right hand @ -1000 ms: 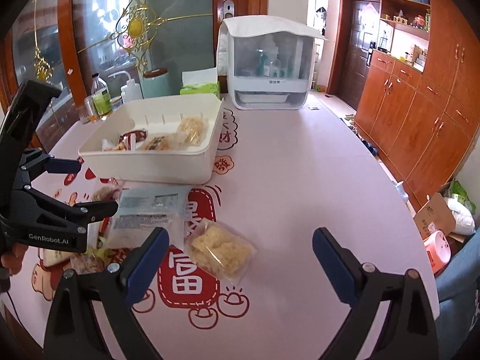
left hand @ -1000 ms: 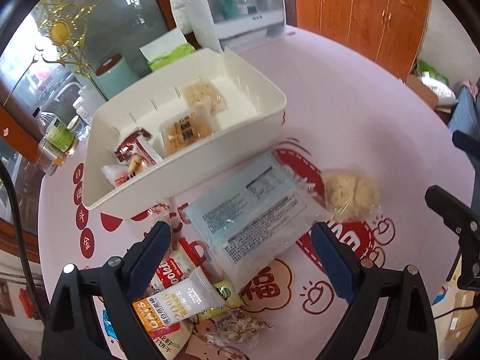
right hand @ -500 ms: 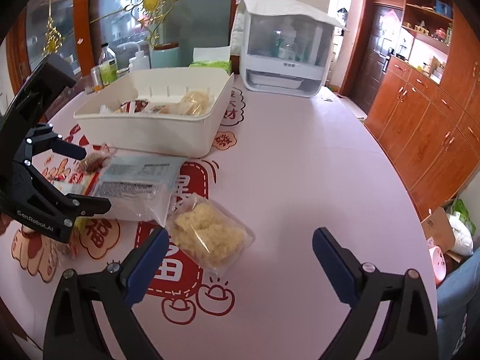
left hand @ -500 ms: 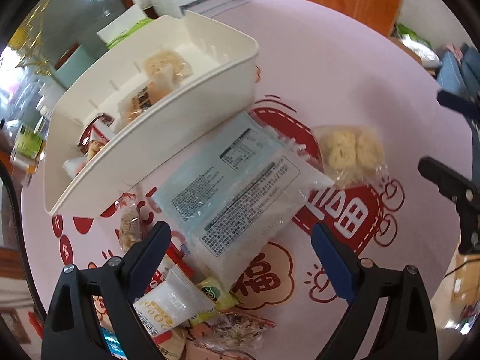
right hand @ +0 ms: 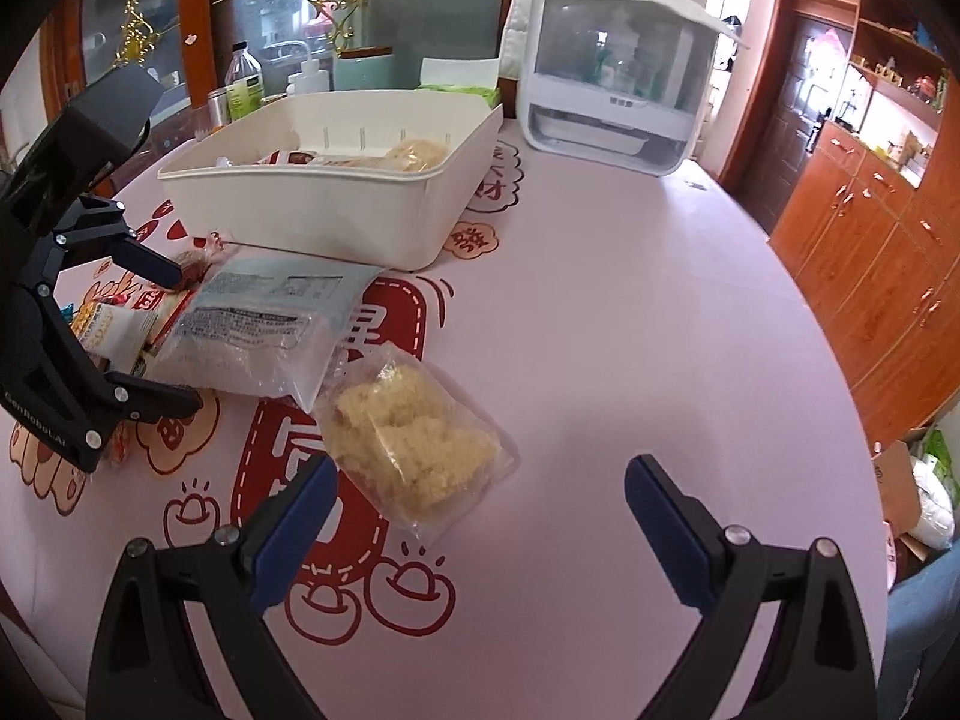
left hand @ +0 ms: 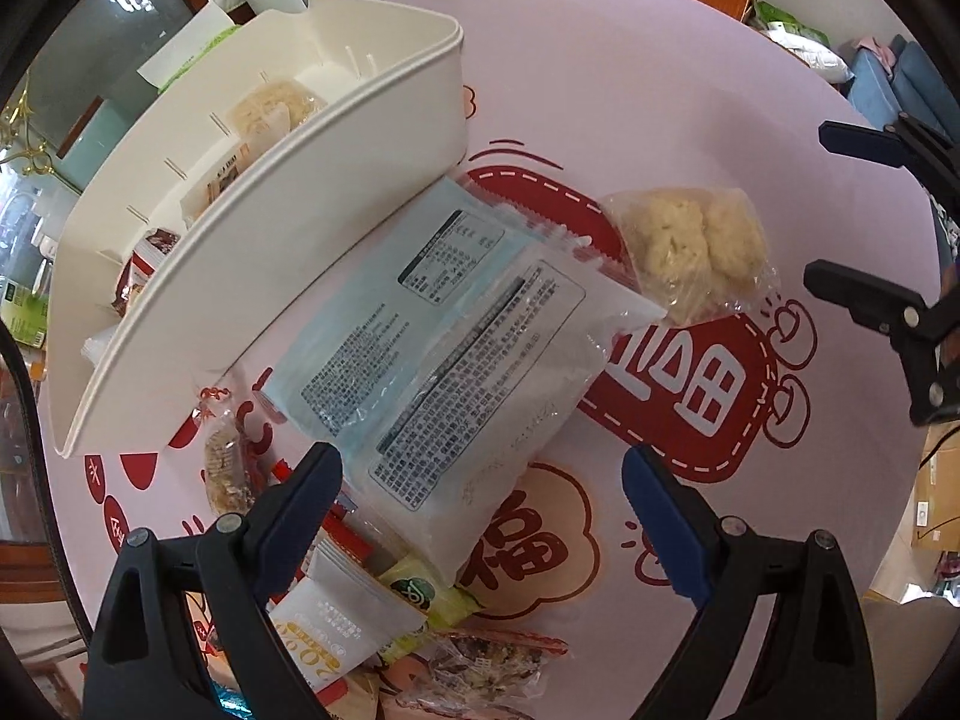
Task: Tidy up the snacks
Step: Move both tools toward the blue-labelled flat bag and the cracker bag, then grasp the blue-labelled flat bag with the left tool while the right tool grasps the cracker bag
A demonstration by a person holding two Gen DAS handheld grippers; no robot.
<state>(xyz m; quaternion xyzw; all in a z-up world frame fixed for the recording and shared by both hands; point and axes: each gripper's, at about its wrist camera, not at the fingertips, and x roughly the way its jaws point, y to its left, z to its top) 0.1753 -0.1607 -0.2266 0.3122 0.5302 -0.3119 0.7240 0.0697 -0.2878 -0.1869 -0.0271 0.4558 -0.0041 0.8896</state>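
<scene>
Pink round table (right hand: 600,312) with red cartoon prints, wood cabinets off to the right, glass doors behind. White bin (left hand: 312,204) sits ahead-left of the left tongs (left hand: 480,480), with several snack packs already inside. Left tongs spread wide, nothing held; they have dropped lower and closer to the pile than a second ago, so the big clear pack with printed label (left hand: 480,360) now fills the space right ahead of the tips, overlapping a pale blue pack (left hand: 384,300) that runs up to the bin's near wall. Small packets (left hand: 360,630) are heaped under and just behind the left finger (left hand: 300,498); a thin bar in clear wrap (left hand: 225,468) lies just left of it.

Right tongs (right hand: 480,510) also wide open and empty, moved nearer to the table since the earlier frame. Clear bag of yellow crumbly snack (right hand: 414,438) lies just ahead of their left finger (right hand: 294,516), touching the corner of the big clear pack (right hand: 252,336), and looks larger than before. In the right view the left tongs (right hand: 156,336) hang over the pile at far left.

Room: bare tabletop ahead and to the right of the right tongs out to the table edge; a white covered appliance (right hand: 612,60) stands far ahead, well apart from the bin. Bin wall blocks the left tongs ahead-left.
</scene>
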